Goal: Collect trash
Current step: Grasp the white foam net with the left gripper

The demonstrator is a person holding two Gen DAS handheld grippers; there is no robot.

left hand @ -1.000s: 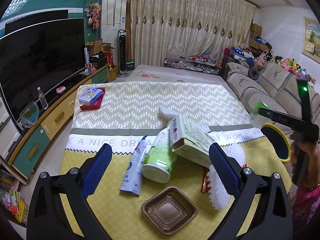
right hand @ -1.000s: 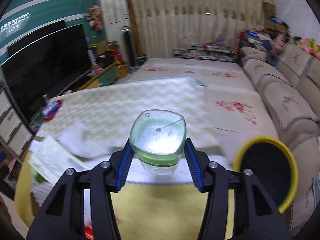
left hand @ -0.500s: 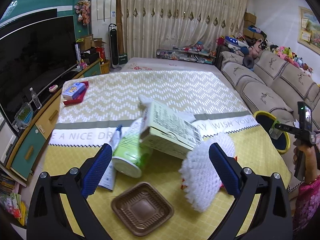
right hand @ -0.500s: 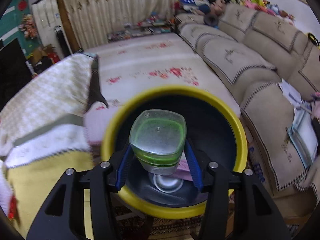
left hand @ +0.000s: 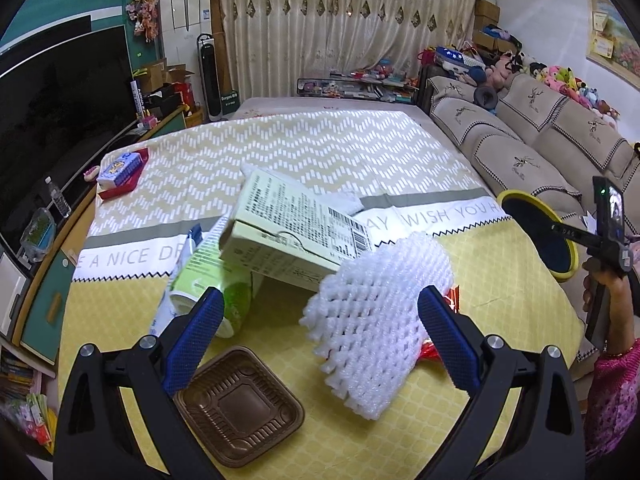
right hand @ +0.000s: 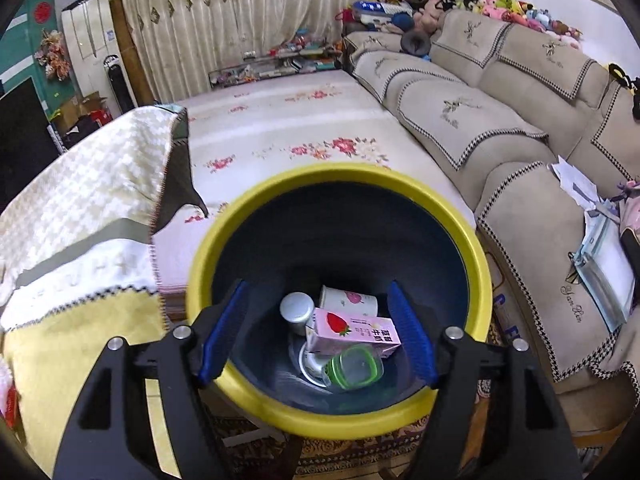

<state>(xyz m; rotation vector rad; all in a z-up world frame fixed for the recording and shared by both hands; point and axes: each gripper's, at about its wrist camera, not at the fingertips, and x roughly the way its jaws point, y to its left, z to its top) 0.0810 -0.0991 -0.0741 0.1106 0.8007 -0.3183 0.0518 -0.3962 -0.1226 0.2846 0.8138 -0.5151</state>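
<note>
My left gripper [left hand: 320,300] hangs open above the yellow tablecloth, nothing between its pads. Just ahead of it lie a white foam net [left hand: 380,320], a pale green carton box [left hand: 288,224], a tipped green paper cup [left hand: 208,280], a white tube [left hand: 188,248] and a brown plastic tray [left hand: 240,408]. My right gripper [right hand: 317,286] is over the yellow-rimmed bin [right hand: 340,172]; its jaws are opening and hold nothing. The clear green-rimmed cup [right hand: 354,366] lies at the bin's bottom beside a pink strawberry milk carton [right hand: 352,332].
A red wrapper [left hand: 430,354] peeks from under the foam net. A tissue pack [left hand: 120,166] sits at the table's far left. The bin [left hand: 520,196] stands off the table's right edge, next to the sofa [right hand: 520,140]. A TV [left hand: 52,100] lines the left wall.
My right gripper swung from the table to over the bin with the clear cup, then opened, and the cup dropped in. My left gripper moved lower and closer to the foam net.
</note>
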